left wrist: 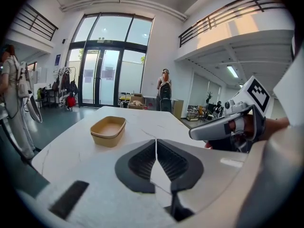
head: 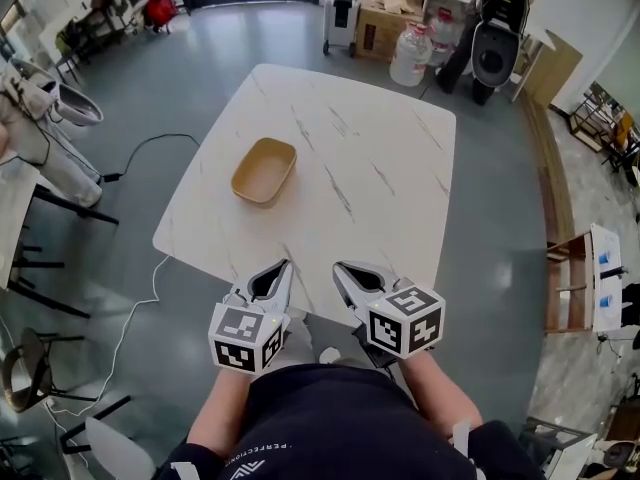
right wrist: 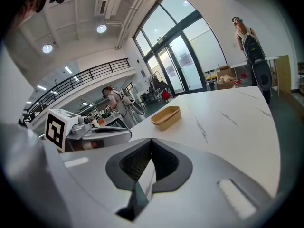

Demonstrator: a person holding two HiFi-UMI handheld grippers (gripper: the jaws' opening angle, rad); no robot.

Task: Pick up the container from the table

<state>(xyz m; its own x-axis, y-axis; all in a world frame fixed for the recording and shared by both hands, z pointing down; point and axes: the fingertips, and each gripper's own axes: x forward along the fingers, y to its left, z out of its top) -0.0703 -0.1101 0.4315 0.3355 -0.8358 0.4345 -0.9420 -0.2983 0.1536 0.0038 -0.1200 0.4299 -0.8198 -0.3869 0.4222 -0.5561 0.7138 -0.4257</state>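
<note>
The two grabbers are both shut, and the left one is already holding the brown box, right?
Not quite. The left gripper and right gripper are both shut, but the left one holds nothing. The head view shows the container sitting on the table, well ahead of both.

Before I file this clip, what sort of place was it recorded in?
Probably a large open workshop or lab hall, not a home: a railed mezzanine overhead, tall glass doors at the far end, and cardboard boxes beyond a lone marble-look table.
</note>
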